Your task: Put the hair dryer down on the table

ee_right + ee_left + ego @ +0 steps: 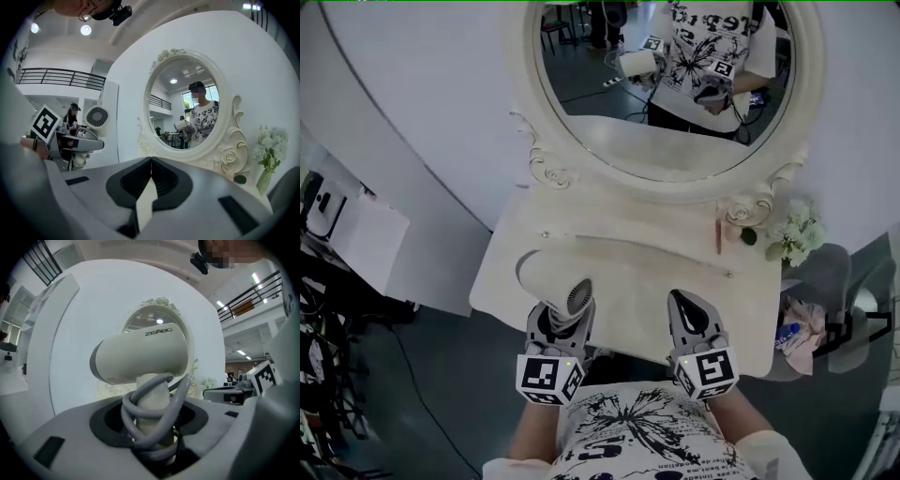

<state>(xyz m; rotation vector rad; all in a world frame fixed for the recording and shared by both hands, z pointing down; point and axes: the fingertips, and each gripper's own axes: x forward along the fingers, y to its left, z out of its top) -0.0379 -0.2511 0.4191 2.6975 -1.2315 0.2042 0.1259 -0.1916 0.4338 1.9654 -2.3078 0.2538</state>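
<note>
1. The head view places the dryer (551,279) over the near left part of the worktop (637,267), held from the near side by the left tool (565,317). The barrel points far left and the round grille faces near. From this steep angle I cannot tell whether the dryer touches the worktop.
2. The left gripper view shows what the head view hides. The left tool is clenched on the dryer's upright handle, with a grey cord (157,420) wound in loops round the handle between the jaws. It also shows lettering on the barrel's side.
3. The right gripper view shows the right tool (151,162) with its jaws pressed together and nothing between them. The head view shows this tool only from above, at the near right of the worktop and apart from the dryer.
4. The right gripper view also catches the dryer's grille side-on at its left edge, above the left tool's marker cube.
5. The oval mirror (675,173) stands at the far edge. In the head view it reflects the person's front and both tools. White flowers (794,234) stand at its right.
</note>
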